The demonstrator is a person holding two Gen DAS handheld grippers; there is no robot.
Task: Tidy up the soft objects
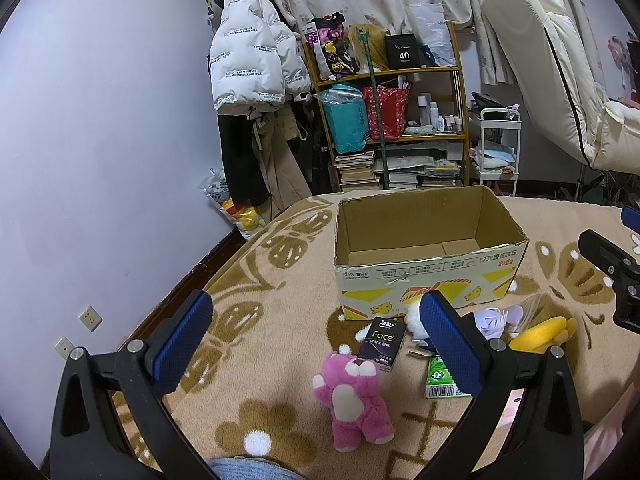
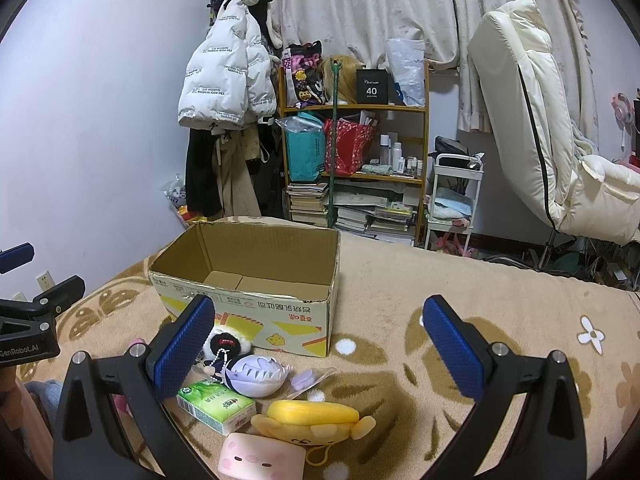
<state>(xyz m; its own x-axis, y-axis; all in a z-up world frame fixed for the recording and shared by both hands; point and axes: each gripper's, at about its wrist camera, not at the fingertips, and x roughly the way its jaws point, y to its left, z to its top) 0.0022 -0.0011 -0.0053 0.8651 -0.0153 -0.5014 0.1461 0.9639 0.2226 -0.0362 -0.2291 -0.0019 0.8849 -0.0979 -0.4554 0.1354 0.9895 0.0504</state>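
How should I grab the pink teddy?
Grip the pink bear around its plump middle, coming down from above with the open left gripper. It stands upright, apart from the black tissue pack, so both its sides are free.

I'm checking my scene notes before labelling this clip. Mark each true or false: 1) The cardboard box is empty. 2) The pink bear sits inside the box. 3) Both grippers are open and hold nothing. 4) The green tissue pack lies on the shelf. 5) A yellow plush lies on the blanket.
1) True: the cardboard box shows only its bare floor.
2) False: the pink bear stands on the blanket in front of the box.
3) True: left gripper and right gripper have jaws wide apart.
4) False: the green tissue pack lies on the blanket.
5) True: the yellow plush.
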